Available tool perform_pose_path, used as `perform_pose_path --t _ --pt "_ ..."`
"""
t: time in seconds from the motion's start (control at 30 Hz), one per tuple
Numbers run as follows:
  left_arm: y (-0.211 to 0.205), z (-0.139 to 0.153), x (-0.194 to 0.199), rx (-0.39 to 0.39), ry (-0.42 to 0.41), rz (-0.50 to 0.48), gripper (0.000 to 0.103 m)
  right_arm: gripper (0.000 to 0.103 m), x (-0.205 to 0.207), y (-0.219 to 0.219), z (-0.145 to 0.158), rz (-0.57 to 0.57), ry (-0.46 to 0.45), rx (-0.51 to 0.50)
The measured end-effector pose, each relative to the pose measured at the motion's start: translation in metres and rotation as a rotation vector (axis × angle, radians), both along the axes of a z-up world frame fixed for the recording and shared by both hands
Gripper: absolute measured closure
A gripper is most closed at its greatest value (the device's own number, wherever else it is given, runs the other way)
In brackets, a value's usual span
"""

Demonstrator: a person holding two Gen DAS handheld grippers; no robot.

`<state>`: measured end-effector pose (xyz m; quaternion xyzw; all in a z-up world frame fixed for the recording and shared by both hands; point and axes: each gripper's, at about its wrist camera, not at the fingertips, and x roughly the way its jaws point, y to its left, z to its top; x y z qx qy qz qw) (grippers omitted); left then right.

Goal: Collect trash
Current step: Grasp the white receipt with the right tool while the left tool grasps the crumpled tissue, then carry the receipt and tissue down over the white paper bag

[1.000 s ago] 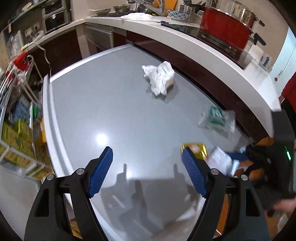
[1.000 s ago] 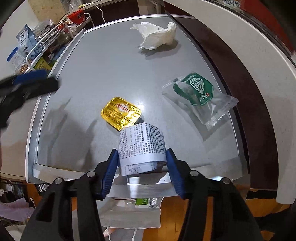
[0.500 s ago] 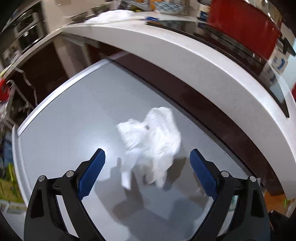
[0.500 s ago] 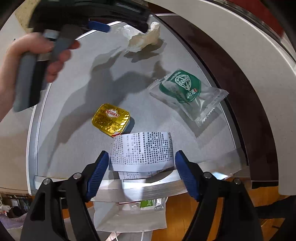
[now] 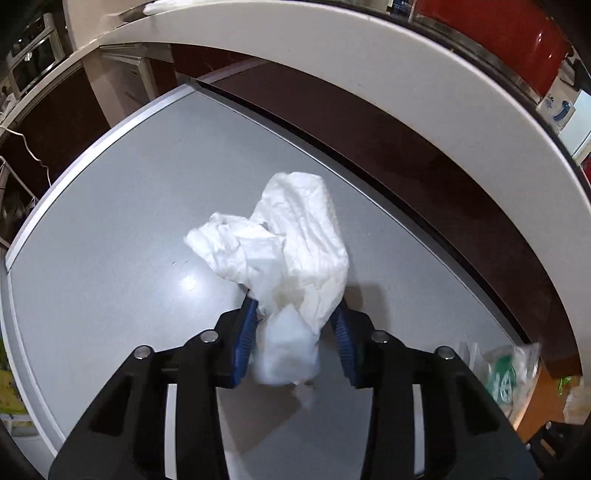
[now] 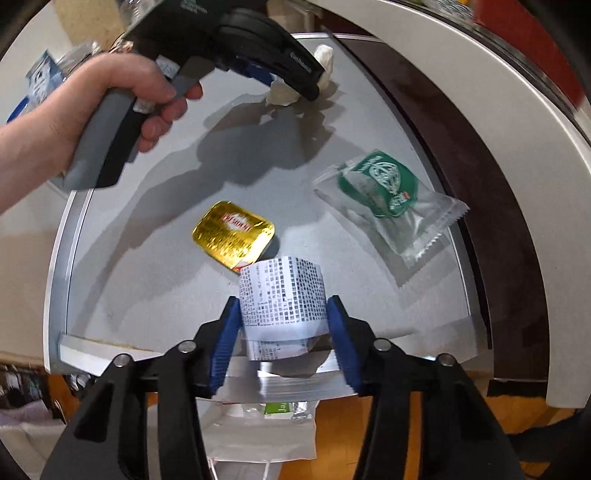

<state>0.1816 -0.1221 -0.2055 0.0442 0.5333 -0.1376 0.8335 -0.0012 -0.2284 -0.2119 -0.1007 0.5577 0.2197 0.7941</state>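
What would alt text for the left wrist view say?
The left gripper has just closed on a crumpled white tissue lying on a grey table. A clear wrapper lies at the right edge.

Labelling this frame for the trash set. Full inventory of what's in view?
crumpled tissue: 1, white, far part of the table, pinched between the left pads
receipt: 1, white with dark print, curled, near table edge, between the right pads
butter portion: 1, gold foil, flat, just beyond the receipt
snack wrapper: 1, clear with green print, right side of the table
table: 1, grey top, metal rim
pot: 1, red, on the white counter behind
bag: 1, white, below the near edge
left gripper: jaws just closed on the tissue
right gripper: jaws just closing around the receipt
hand: 1, holding the left gripper
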Motion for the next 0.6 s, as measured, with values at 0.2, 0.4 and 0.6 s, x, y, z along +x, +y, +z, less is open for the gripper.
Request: perform_pose_path --t 0.2,0.4,0.6 --pt "0.024 0.024 -0.039 -0.061 -0.05 0.05 0.064 0.056 0.003 -0.006 0.004 -0.01 0.019 0.056" --pt "0.047 0.042 -0.092 -0.096 -0.072 0.116 0.063 0.056 0.012 -0.029 0.007 -0.052 0.047 0.136" --pt "0.07 0.049 -0.149 -0.112 -0.079 0.194 0.063 0.056 0.015 -0.04 0.016 -0.06 0.045 0.177"
